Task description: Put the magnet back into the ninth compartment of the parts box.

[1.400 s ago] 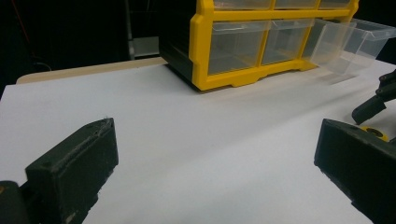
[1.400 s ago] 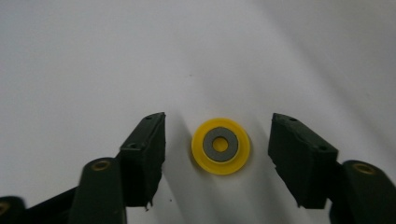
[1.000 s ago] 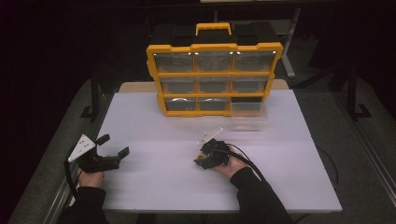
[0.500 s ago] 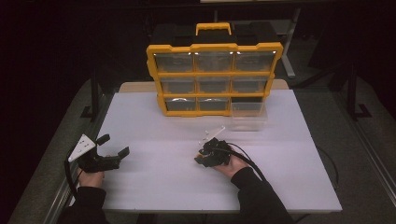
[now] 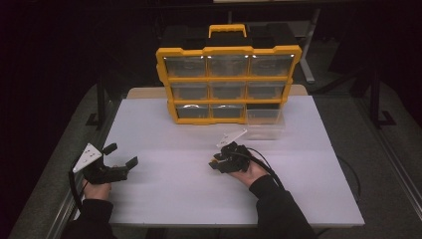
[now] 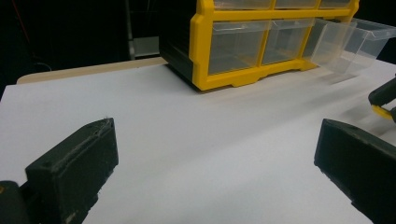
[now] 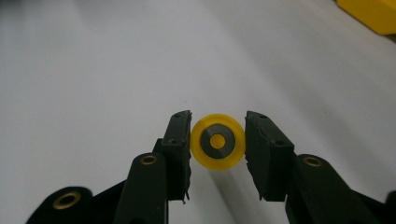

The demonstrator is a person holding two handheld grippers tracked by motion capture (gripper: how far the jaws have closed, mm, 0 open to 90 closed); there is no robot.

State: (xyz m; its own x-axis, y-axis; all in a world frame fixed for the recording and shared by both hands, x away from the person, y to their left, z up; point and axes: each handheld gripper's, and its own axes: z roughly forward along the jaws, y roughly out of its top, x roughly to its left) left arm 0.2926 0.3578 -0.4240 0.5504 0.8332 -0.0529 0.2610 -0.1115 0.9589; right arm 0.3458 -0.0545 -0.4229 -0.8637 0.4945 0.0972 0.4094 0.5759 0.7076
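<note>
Two grippers over a white worktop (image 5: pixel 164 199): left gripper (image 5: pixel 115 160) near the left edge, jaws spread wide on nothing; right gripper (image 7: pixel 218 135) toward the front of the worktop's middle, jaws closed in on a small yellow wheel (image 7: pixel 218 141) with a dark hub. Contact at the rim's two sides only, a thin and rounded hold. Likely risks: wheel rotating or squirting out under a quick swing, then rolling off toward an edge. Yellow drawer organiser (image 5: pixel 229 82) upright at the back edge, one clear drawer (image 5: pixel 265 119) pulled out at its lower right corner, probably the destination; tilted approach apt to clip its rim.
</note>
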